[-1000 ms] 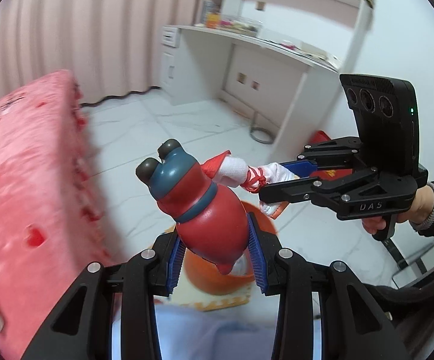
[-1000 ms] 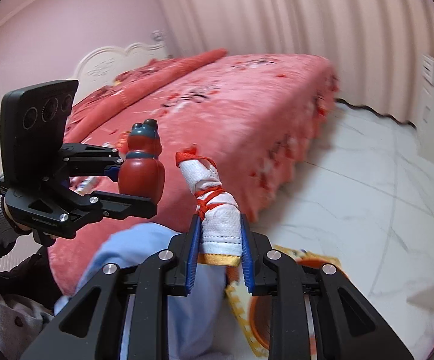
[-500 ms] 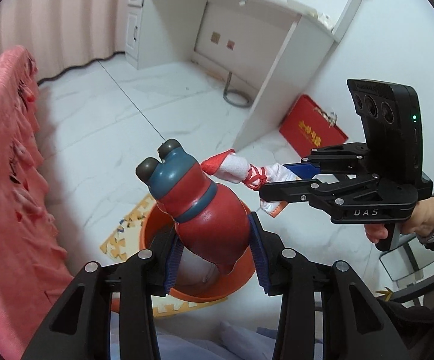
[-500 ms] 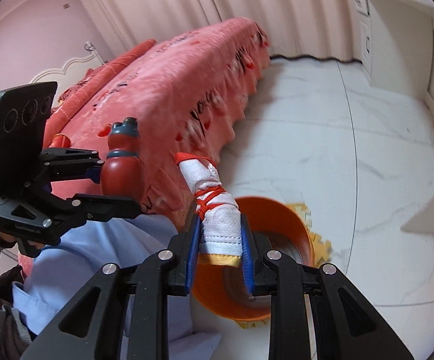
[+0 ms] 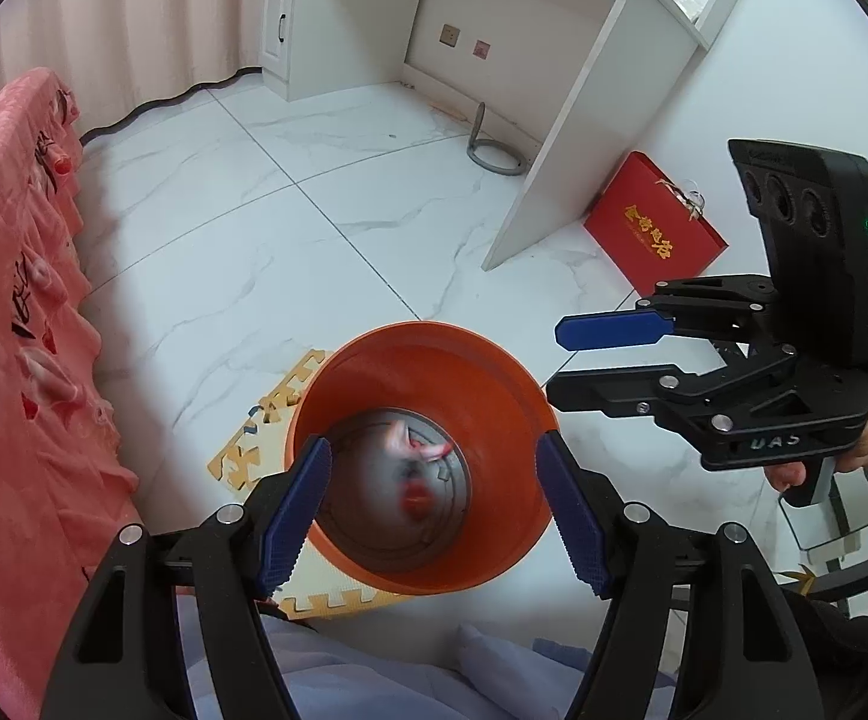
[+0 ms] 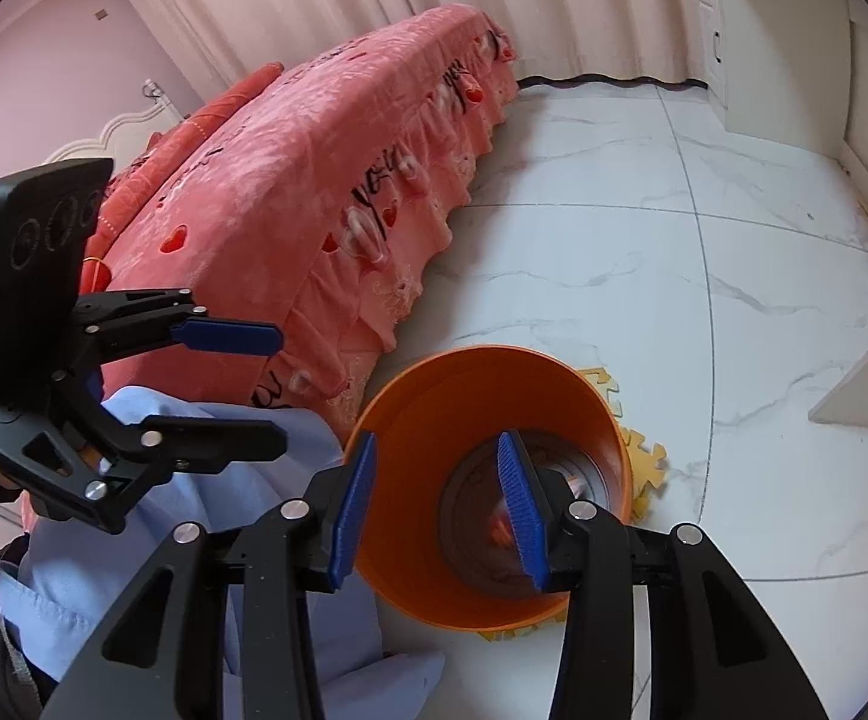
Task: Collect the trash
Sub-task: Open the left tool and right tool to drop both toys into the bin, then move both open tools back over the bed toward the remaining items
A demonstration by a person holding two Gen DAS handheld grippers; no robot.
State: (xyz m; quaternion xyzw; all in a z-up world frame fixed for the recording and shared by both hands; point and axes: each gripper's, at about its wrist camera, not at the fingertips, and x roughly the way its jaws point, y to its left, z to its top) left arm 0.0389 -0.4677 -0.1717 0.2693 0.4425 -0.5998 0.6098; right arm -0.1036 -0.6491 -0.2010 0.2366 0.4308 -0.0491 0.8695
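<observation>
Bright, even daylight; soft shadows on the floor (image 5: 290, 228). Fisheye bending, dark corners. Items inside the bin (image 5: 517, 384) are motion-blurred.

The orange bin (image 5: 368, 372) stands open at the top with bare white floor (image 5: 266, 222) on its far side, while the pink bed (image 6: 326, 192) crowds it close on one side and the white desk (image 5: 577, 120) stands farther off.

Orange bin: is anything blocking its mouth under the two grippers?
Nothing visible. The orange bin is uncovered, both grippers hang over it with jaws opening and empty, left gripper, right gripper; blurred items lie inside.
</observation>
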